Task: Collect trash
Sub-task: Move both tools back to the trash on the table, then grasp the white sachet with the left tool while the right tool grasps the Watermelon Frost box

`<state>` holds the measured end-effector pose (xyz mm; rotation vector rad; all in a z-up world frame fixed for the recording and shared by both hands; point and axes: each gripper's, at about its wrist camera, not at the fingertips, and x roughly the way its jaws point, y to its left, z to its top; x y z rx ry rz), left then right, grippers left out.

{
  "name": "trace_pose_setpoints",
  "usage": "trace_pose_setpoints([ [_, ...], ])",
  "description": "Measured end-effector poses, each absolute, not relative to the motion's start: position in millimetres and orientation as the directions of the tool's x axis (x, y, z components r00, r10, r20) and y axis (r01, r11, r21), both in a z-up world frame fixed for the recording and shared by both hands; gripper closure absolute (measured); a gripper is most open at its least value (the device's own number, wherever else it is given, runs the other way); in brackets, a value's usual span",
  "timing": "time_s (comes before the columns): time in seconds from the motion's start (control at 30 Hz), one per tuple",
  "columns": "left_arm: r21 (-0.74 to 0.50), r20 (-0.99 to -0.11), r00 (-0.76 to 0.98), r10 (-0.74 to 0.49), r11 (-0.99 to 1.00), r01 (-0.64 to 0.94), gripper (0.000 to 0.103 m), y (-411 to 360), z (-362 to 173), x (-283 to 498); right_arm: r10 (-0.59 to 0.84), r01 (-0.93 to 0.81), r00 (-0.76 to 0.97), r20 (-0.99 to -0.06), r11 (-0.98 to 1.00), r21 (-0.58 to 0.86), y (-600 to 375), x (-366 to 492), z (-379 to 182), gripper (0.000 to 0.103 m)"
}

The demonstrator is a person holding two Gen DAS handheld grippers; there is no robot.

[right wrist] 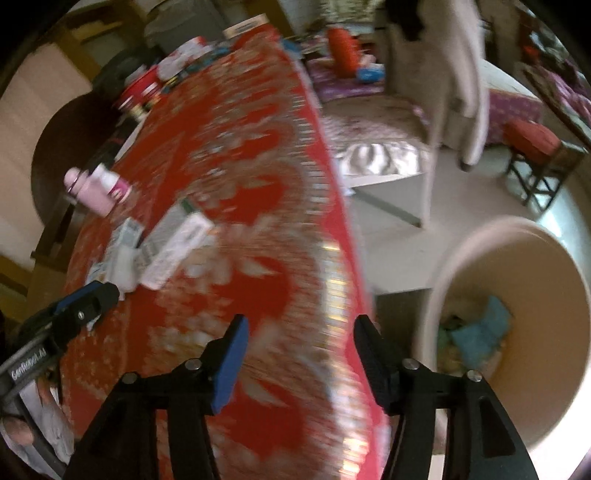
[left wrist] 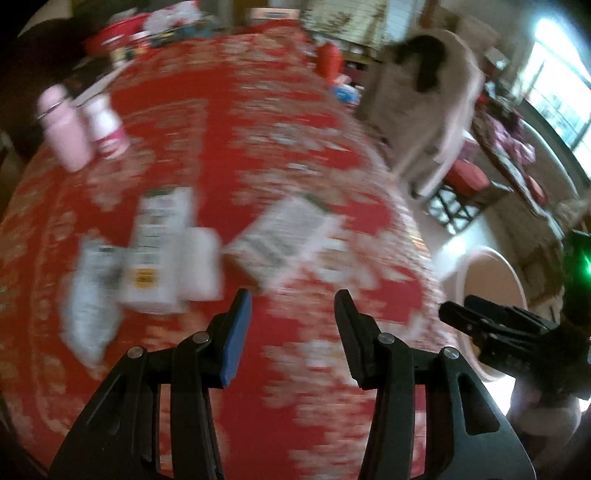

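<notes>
Several white cartons and wrappers lie on the red patterned tablecloth [left wrist: 221, 110]: an upright-printed box [left wrist: 155, 254], a flat carton [left wrist: 284, 236] and a crumpled white wrapper [left wrist: 92, 302]. They also show in the right wrist view [right wrist: 173, 243]. My left gripper [left wrist: 293, 306] is open and empty, just short of the cartons. My right gripper [right wrist: 301, 332] is open and empty over the table's right edge. A beige bin [right wrist: 517, 314] with trash inside stands on the floor beside the table; its rim shows in the left wrist view [left wrist: 491, 266]. Both views are motion-blurred.
A pink bottle [left wrist: 64, 129] and a white-pink bottle [left wrist: 105, 125] stand at the table's left. Tins and boxes [left wrist: 125, 33] crowd the far end. A chair draped with cloth [left wrist: 424, 103] and a red stool [left wrist: 469, 177] stand on the floor to the right.
</notes>
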<state>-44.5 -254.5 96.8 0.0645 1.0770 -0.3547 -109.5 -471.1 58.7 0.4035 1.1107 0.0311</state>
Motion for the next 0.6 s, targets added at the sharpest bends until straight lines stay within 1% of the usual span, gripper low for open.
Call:
trace_pose_setpoints([
  [0.23,-0.098,-0.876,0.452,-0.169,0.98,0.176,0.058,-154,96,-19,0.268,0.093,0.434,-0.86,0.936,0.338,-408,-64,59,0.043],
  [0.3,-0.097,-0.882,0.445,-0.155,0.984,0.149,0.058,-129,92,-15,0.272,0.094,0.429,-0.861,0.935,0.342,-397,-52,57,0.039],
  [0.43,-0.151,-0.889,0.415,-0.193,0.98,0.13,0.058,-90,82,-8,0.289,0.128,0.421,-0.86,0.919,0.372,-383,-29,52,0.038],
  [0.53,-0.169,-0.901,0.382,-0.207,0.977,0.129,0.046,-79,73,0,0.29,0.169,0.408,-0.866,0.908,0.384,-375,-11,45,0.037],
  [0.6,-0.2,-0.904,0.354,-0.238,0.97,0.141,0.046,-77,65,5,0.285,0.189,0.387,-0.877,0.906,0.378,-369,0,40,0.037],
])
